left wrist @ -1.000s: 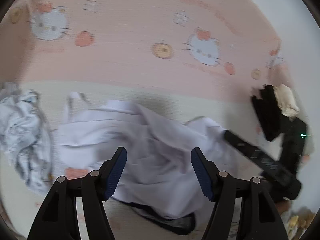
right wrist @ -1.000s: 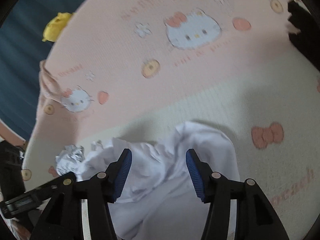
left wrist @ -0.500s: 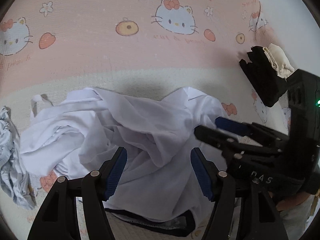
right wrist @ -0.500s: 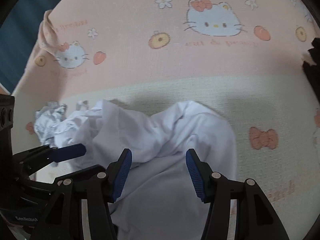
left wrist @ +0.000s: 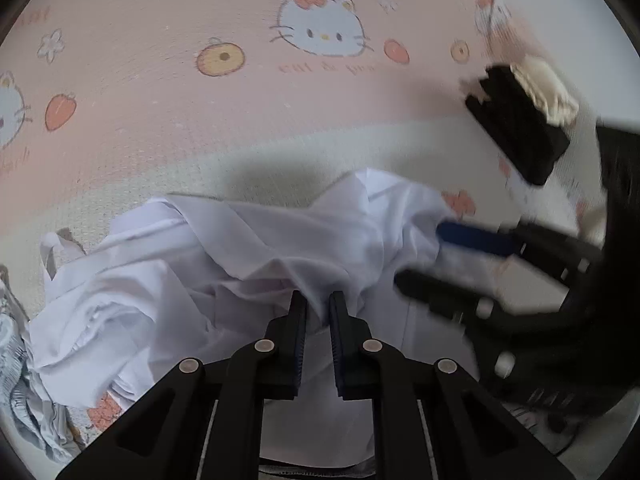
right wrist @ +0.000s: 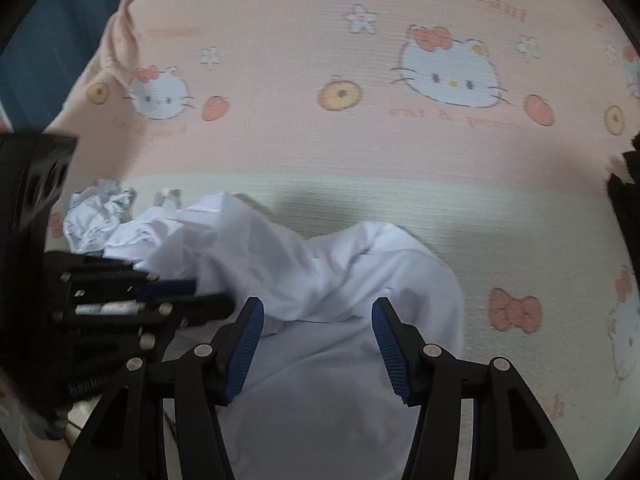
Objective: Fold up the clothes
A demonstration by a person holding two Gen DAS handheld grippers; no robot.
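1. We see the white shirt point(left wrist: 224, 280) lying crumpled on the sheet point(left wrist: 160, 92), a pink and cream cloth printed with cartoon cats, oranges and bows. In the right wrist view the shirt point(right wrist: 320, 280) fills the lower middle, its rumpled folds heaped toward the left.

2. We read the left gripper point(left wrist: 318, 306) as nearly closed: its blue pads stand a narrow slit apart, with a raised ridge of shirt fabric running into that slit. From the right wrist view the same gripper point(right wrist: 192, 296) enters from the left, fingers close together and pressed into the shirt's folds; we take it to be pinching the cloth.

3. We see the right gripper point(right wrist: 318, 320) with its fingers wide apart, above the flatter lower part of the shirt and gripping nothing. In the left wrist view it point(left wrist: 424, 256) reaches in from the right, blurred, with its blue pad at the shirt's right edge.

4. We note a second crumpled garment point(right wrist: 96, 216), pale grey-white, just beside the shirt's left end; it shows at the left rim of the left wrist view point(left wrist: 16, 380).

5. We note a black item point(left wrist: 516, 132) with a cream cloth point(left wrist: 546, 90) lying on it, on the sheet's right side, well apart from the shirt.
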